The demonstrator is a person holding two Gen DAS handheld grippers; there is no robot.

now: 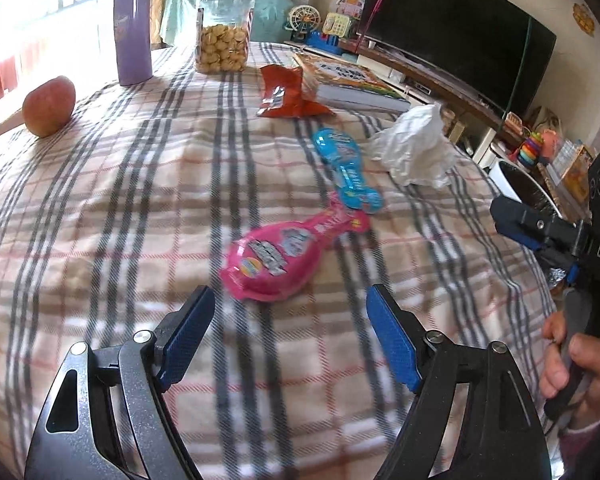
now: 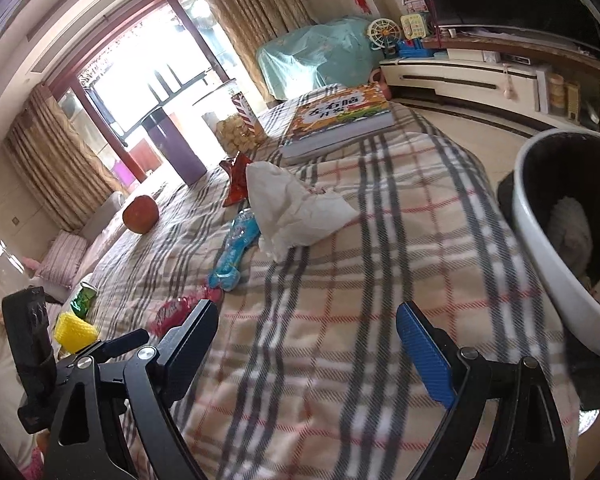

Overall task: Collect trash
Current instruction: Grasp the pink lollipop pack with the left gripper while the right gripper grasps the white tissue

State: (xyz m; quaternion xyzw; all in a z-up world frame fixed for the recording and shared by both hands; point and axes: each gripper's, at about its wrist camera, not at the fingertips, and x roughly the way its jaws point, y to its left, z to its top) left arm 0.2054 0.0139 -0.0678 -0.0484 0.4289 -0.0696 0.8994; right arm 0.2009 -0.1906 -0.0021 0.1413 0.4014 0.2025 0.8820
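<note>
The left gripper [image 1: 290, 300] hangs over the plaid cloth [image 1: 100, 208] with its jaws wide apart and nothing between them. Just ahead of its fingertips lies a pink wrapper [image 1: 276, 256]; beyond that, touching the pink one's far end, is a blue wrapper [image 1: 346, 172], and farther on a red bag [image 1: 286, 94] resting against a book [image 1: 348, 80]. Ahead and to its right sits a crumpled tissue [image 1: 414, 144]. Far ahead to its left are an apple [image 1: 49, 106], a purple cup [image 1: 133, 30] and a cookie jar [image 1: 223, 32]. The right gripper [image 2: 306, 320] is likewise spread wide and empty above the cloth; the tissue [image 2: 296, 210] lies well ahead of it, the blue wrapper [image 2: 234, 252] ahead to its left. Close on its right stands a white bin [image 2: 548, 248] with some scraps inside.
</note>
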